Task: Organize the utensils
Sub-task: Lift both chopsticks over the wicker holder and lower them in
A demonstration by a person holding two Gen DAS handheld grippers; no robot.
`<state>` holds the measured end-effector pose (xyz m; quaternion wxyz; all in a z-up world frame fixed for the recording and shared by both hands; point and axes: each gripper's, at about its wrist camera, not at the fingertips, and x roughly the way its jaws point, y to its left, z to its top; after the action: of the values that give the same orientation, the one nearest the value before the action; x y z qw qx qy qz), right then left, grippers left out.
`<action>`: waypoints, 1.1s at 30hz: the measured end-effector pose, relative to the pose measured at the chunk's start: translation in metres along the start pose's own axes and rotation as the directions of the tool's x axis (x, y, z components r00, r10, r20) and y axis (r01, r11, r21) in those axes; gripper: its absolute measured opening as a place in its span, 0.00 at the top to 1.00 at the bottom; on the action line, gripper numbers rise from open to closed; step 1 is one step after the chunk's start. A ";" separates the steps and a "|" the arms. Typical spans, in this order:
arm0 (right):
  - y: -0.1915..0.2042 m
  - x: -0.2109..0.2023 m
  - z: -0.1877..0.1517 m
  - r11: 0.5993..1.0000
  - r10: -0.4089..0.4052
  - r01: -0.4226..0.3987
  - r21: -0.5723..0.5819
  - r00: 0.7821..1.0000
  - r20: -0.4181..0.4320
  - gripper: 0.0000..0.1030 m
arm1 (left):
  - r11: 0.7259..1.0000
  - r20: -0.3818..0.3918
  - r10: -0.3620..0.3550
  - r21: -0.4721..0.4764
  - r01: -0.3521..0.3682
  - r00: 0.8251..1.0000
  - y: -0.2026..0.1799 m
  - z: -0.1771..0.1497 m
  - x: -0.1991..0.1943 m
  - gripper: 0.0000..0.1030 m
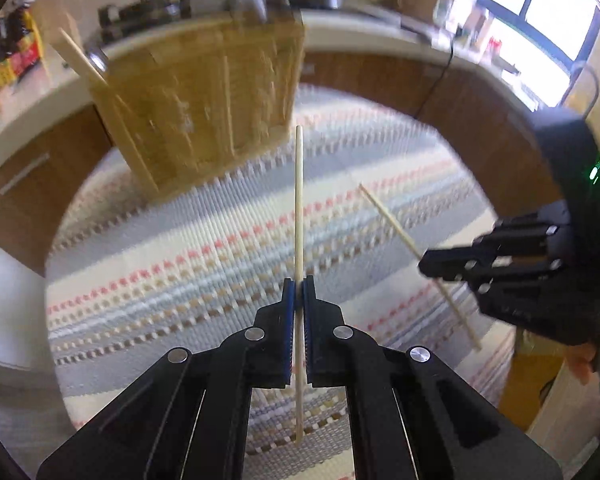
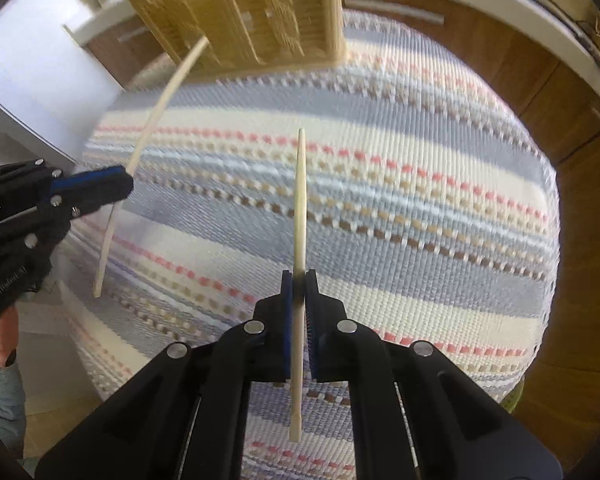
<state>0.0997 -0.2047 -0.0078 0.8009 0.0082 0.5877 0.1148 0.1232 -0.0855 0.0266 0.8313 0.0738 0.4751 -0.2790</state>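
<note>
My left gripper is shut on a pale wooden chopstick that points away over the striped mat. The right gripper is shut on a second chopstick, also held above the mat. Each gripper shows in the other's view: the right one at the right edge with its chopstick, the left one at the left edge with its chopstick. A woven bamboo utensil basket stands at the mat's far side, with another stick poking out of it.
The striped woven mat covers a round table. Brown cabinets with a pale countertop curve around behind. A bright window is at the upper right. A person's hand shows at the left edge of the right wrist view.
</note>
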 end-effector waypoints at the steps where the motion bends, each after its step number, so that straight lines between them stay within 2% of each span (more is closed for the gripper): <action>1: -0.001 -0.009 0.002 1.000 0.002 -0.002 -0.007 1.000 0.020 0.96 | 1.000 0.030 -0.002 -0.009 0.002 1.000 0.001 0.003 -0.009 0.98; 6: 0.008 -0.062 0.020 0.999 0.025 -0.016 -0.049 0.984 0.174 0.96 | 0.999 0.198 -0.006 -0.034 0.013 0.980 0.007 0.016 -0.069 0.98; 10: 0.013 -0.096 0.038 0.997 0.031 -0.010 -0.074 0.957 0.290 0.96 | 0.999 0.325 0.008 -0.034 0.003 0.946 0.007 0.032 -0.111 0.98; 13: 0.015 -0.119 0.053 0.996 0.046 -0.015 -0.086 0.931 0.363 0.96 | 0.999 0.392 0.012 -0.034 0.001 0.920 0.005 0.037 -0.136 0.98; 15: 0.016 -0.134 0.062 0.995 0.055 -0.018 -0.094 0.913 0.404 0.96 | 0.999 0.445 0.016 -0.037 0.000 0.896 0.009 0.044 -0.149 0.98; 18: 0.018 -0.154 0.077 0.994 0.059 -0.008 -0.109 0.875 0.481 0.96 | 0.998 0.530 0.033 -0.058 -0.002 0.847 0.014 0.056 -0.163 0.98; 20: 0.017 -0.161 0.087 0.993 0.055 0.011 -0.117 0.839 0.542 0.96 | 0.996 0.576 0.057 -0.085 -0.009 0.816 0.019 0.064 -0.162 0.98; 22: 0.016 -0.167 0.099 0.993 0.063 0.008 -0.118 0.810 0.583 0.96 | 0.994 0.627 0.088 -0.103 -0.030 0.774 0.026 0.070 -0.159 0.98; 26: 0.011 -0.172 0.125 0.993 0.069 0.012 -0.117 0.749 0.658 0.96 | 0.990 0.684 0.122 -0.138 -0.037 0.719 0.042 0.085 -0.155 0.98; 29: 0.012 -0.170 0.140 0.990 0.060 0.047 -0.131 0.704 0.707 0.96 | 0.988 0.711 0.139 -0.151 -0.042 0.690 0.051 0.095 -0.149 0.98; 33: 0.011 -0.159 0.158 0.987 0.085 0.047 -0.153 0.656 0.750 0.96 | 0.984 0.739 0.164 -0.169 -0.056 0.653 0.064 0.102 -0.137 0.98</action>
<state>0.2019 -0.2060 0.1921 0.9691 -0.0023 0.1912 0.1559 0.1798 -0.0180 0.1866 0.9713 -0.0738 0.1021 -0.2018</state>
